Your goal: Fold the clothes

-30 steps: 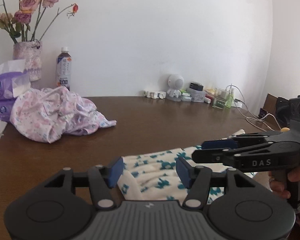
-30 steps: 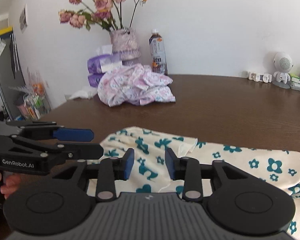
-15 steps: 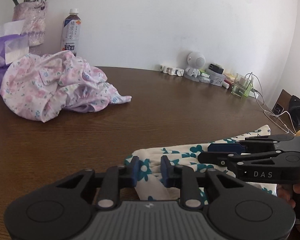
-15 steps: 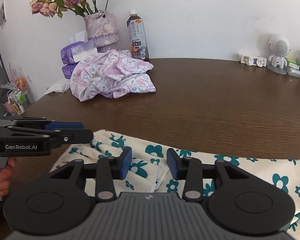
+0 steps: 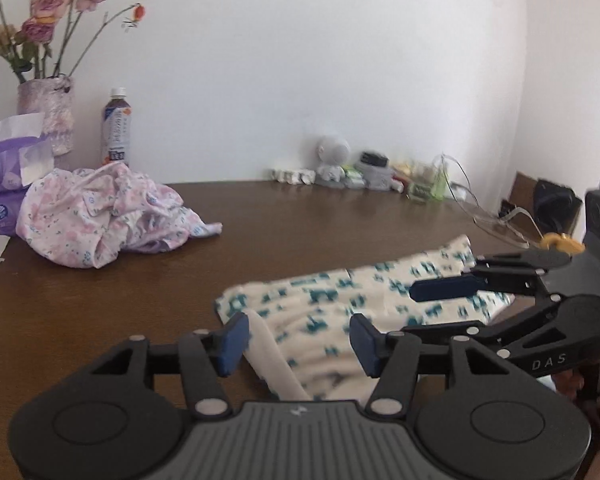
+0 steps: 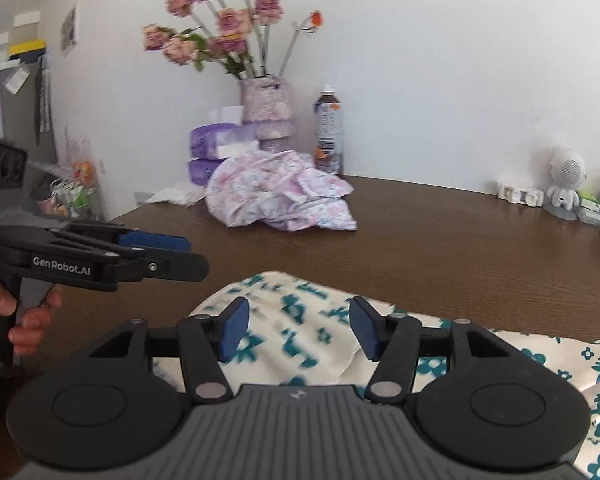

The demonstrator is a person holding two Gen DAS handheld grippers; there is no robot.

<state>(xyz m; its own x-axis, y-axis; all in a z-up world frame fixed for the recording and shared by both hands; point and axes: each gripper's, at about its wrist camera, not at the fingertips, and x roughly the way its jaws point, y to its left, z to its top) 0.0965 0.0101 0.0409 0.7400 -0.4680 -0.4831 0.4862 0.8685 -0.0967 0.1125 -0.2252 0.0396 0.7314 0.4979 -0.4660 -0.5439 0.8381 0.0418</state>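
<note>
- A vase [image 6: 266, 110] by the wall holds dried roses [image 6: 228, 20]; purple tissue packs [image 6: 220, 148] beside it have tissue poking out.
- The teal-flowered cloth [image 5: 340, 300] lies on the worktop [image 5: 300, 220], at its near edge.
- Left gripper [image 5: 296, 338] fingers are opening, cloth between them, unpressed.
- Right gripper [image 6: 296, 328] fingers are opening over the cloth too.
- A pink garment [image 6: 280, 196] sits crumpled further back.
- Only the right view shows the person's hand [image 6: 24, 316]; only the left shows cables [image 5: 480, 208].

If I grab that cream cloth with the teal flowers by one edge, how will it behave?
The cream floral garment would probably drape and sag, since it lies limp with soft folds. It looks thin, so likely light. On the smooth brown table it may slide rather than stay put.
</note>
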